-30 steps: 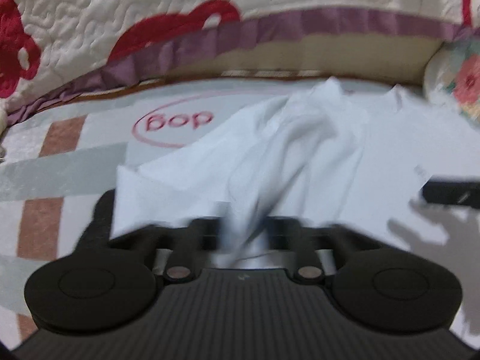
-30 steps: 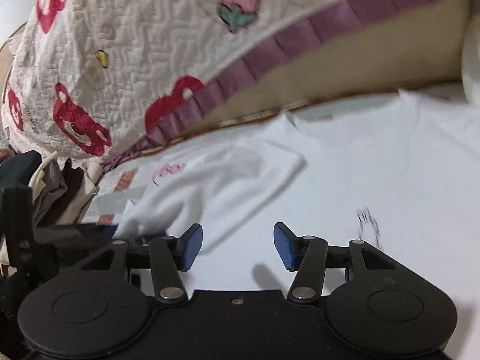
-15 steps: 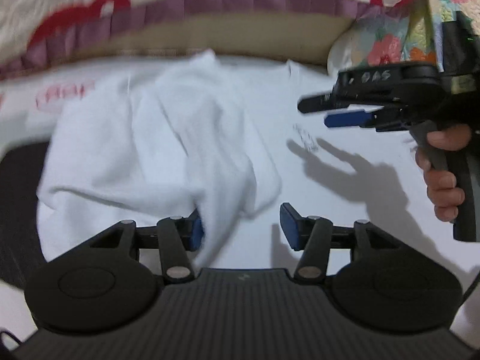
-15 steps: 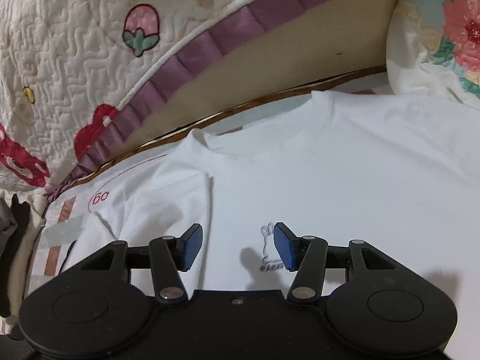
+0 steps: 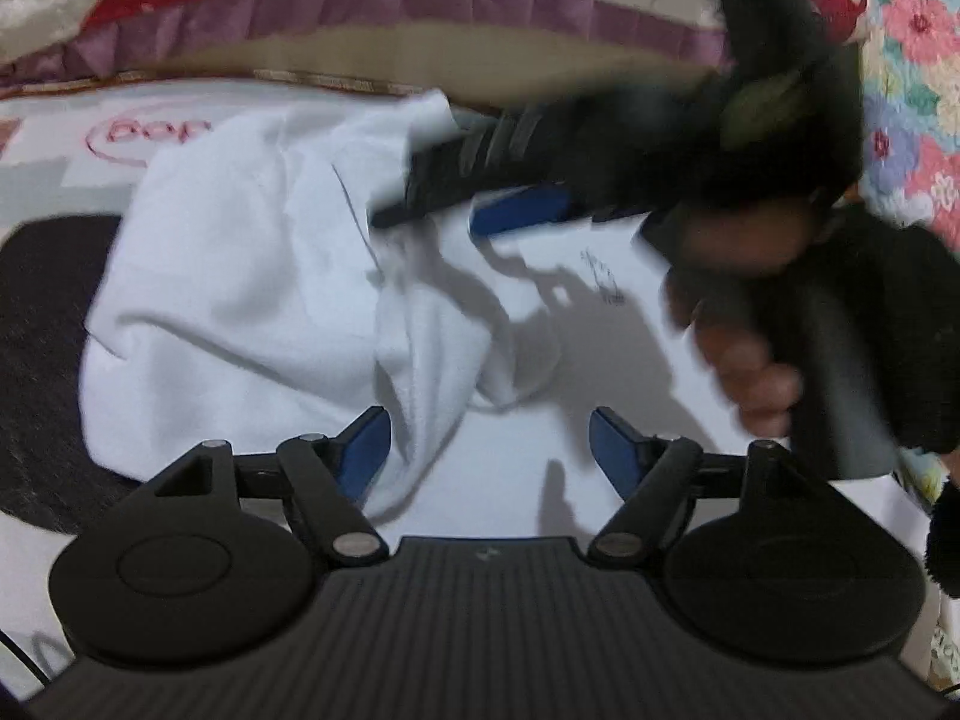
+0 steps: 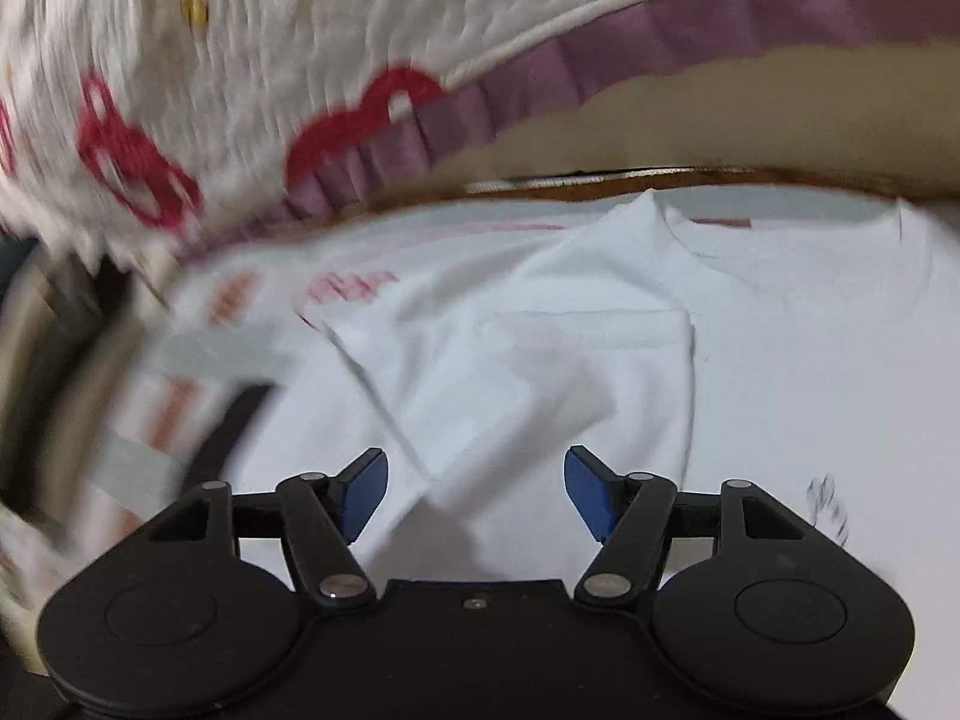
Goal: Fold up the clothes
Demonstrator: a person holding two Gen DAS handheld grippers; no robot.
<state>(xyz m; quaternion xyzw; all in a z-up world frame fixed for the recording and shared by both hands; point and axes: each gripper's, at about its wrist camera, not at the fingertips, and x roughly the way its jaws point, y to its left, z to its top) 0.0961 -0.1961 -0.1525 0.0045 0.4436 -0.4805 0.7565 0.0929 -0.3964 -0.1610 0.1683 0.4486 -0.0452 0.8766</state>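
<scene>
The white t-shirt point(image 6: 750, 372) lies flat on a patterned mat point(image 5: 72, 138), near the bed's edge with its purple frill point(image 6: 660, 42). One sleeve point(image 6: 540, 384) is folded over the chest, and its cloth is bunched and wrinkled in the left wrist view. The left gripper point(image 5: 489, 438) has its fingers spread wide and holds nothing; the bunched sleeve touches its left blue pad point(image 5: 363, 447), but it is not pinched. The right gripper point(image 6: 474, 489) is also released, its two pads apart, with the sleeve's corner lying below the gap. In the left wrist view this same gripper appears as a dark, blurred shape over the shirt, held by a hand point(image 5: 750, 360) whose outline is smeared. A small drawing point(image 5: 603, 279) on the chest is too blurred to read. The left side of the right wrist view is streaked by motion, so the things there cannot be made out.
</scene>
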